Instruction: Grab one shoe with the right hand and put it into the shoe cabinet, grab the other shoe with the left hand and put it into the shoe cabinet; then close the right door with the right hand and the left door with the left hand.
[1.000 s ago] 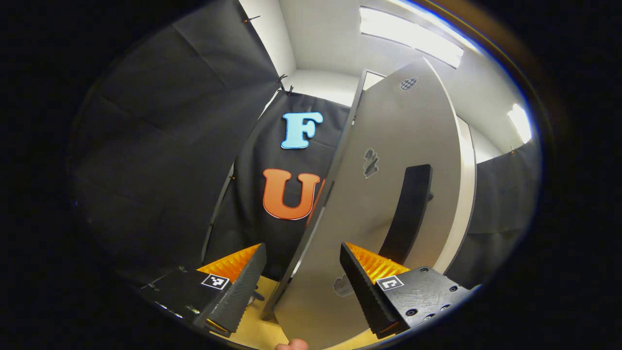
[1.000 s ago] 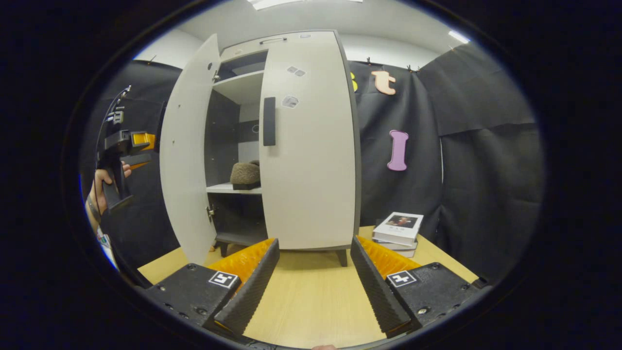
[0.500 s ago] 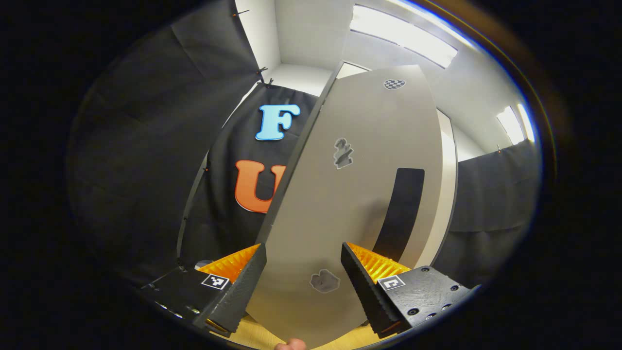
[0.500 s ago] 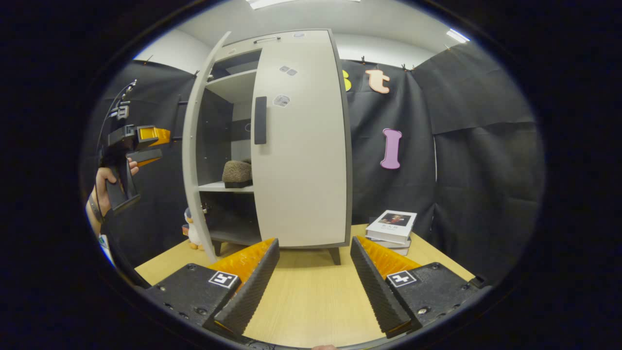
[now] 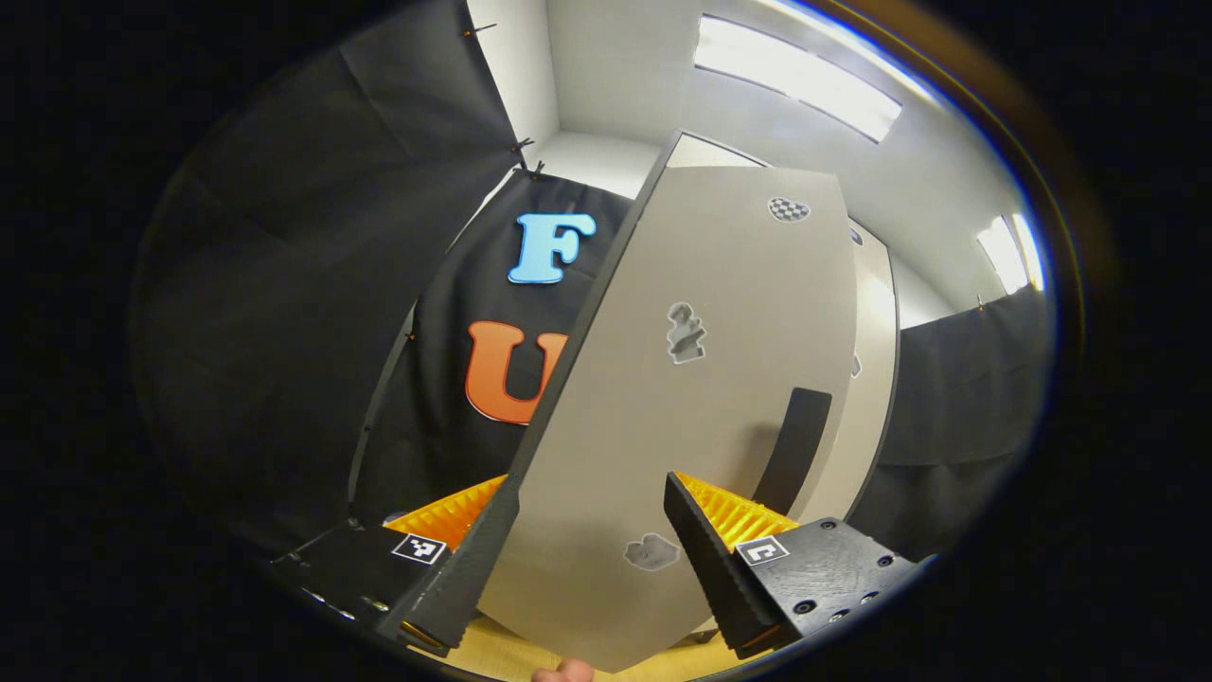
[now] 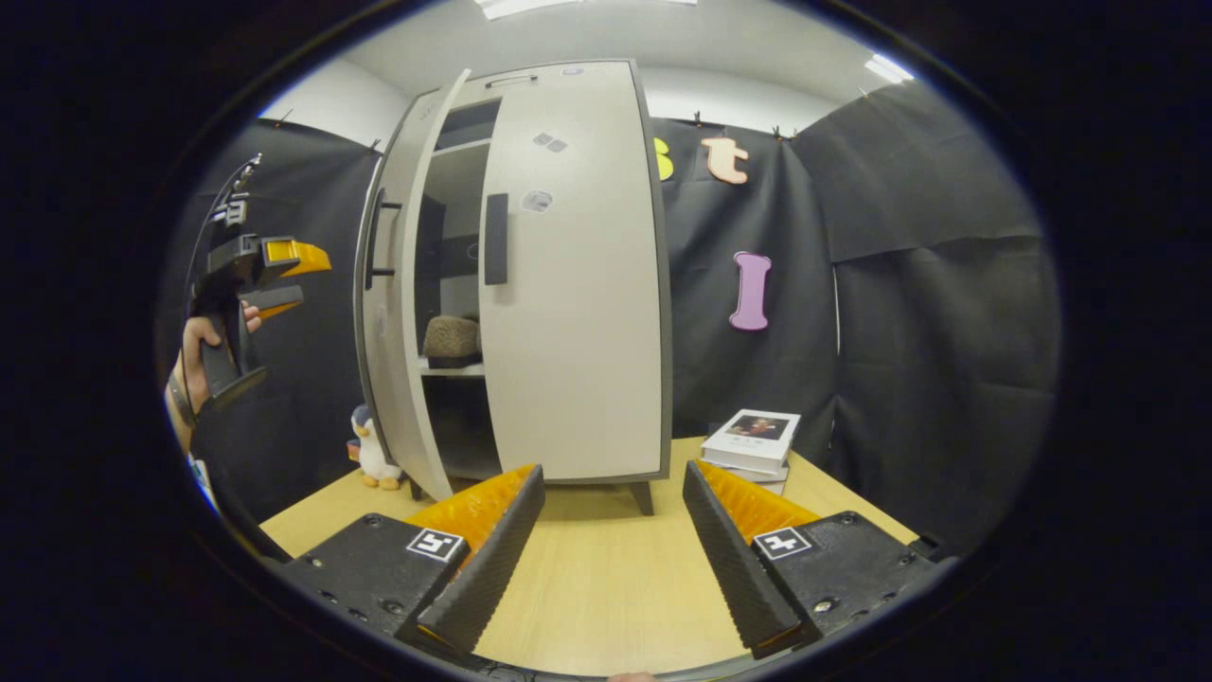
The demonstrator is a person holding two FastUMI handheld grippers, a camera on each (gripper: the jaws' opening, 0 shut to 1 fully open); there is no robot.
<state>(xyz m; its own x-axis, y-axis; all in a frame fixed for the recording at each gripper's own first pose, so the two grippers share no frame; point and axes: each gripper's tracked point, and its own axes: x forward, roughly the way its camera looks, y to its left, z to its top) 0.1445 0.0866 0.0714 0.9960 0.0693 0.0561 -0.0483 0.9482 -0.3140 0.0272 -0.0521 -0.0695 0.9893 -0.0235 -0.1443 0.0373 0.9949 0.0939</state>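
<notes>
Fingers of the left gripper [image 5: 587, 545] stand wide apart and hold nothing, with the face of the left door [image 5: 682, 417] right in front of them at the lower middle of the left gripper view. In the right gripper view the same gripper [image 6: 284, 279] sits at the left edge, held by a hand [image 6: 194, 350], just beside the door's outer face [image 6: 393, 360]. The right gripper [image 6: 611, 530] also has its fingers wide and empty, low over the desk [image 6: 606, 587] and well apart from the shoe cabinet [image 6: 568, 284].

The right door [image 6: 573, 303] looks shut, and the left door is partly swung in, so the step in hand appears to be closing it. To do it well, the push should likely go flat against the panel near its free edge by the dark handle [image 5: 791, 450], following the arc of the hinge until the door meets the frame, without the fingers catching the handle.

One shoe [image 6: 452, 339] rests on the middle shelf, seen through the gap.

Small grey stickers [image 5: 686, 333] dot the doors; they carry no writing that can be read. A stack of books [image 6: 753, 445] lies at the lower right of the cabinet, its cover too small to read. A toy penguin [image 6: 369, 450] stands on the desk by the left door.
</notes>
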